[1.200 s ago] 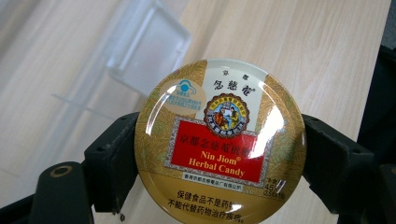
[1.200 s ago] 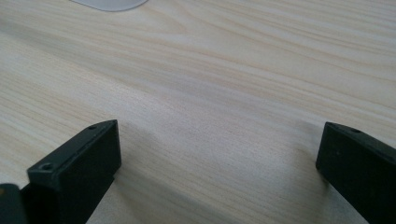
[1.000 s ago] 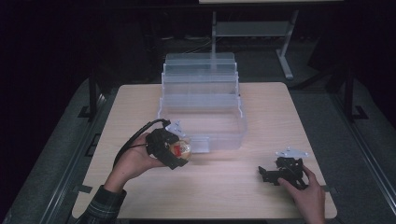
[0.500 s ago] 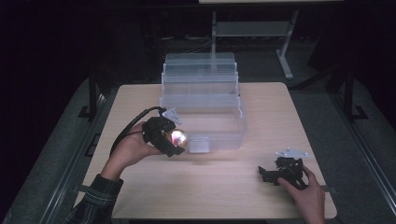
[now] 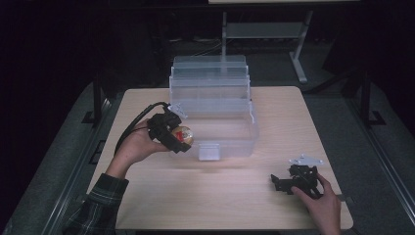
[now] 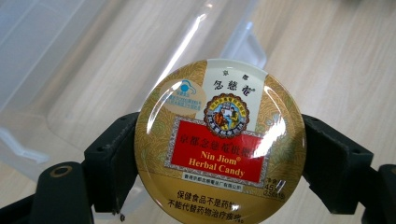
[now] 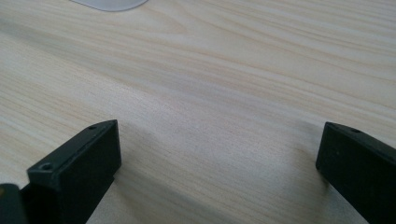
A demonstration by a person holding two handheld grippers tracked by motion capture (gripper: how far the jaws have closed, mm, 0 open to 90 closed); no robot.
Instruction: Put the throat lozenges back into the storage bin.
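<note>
Candy tin (image 6: 220,140): round, gold, red label; bottom edge cut off. Clamped in left gripper (image 5: 172,134). Right gripper (image 5: 286,182): jaws apart, empty.

Round gold candy tin (image 6: 219,144), red label (Nin Jiom Herbal Candy), lid facing camera, clamped edgewise, above table

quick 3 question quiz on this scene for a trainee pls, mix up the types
1. True or false: the left tongs grip the round gold candy tin with the red label by its rim.
2. Where do the right tongs sit? A) inside the clear plastic storage box B) low over the pale wooden table, jaws apart, holding nothing C) clamped on the box lid
3. Fill in: the tin is at the box's ____ side in the high view.

Key: 1 true; 2 B; 3 left
</note>
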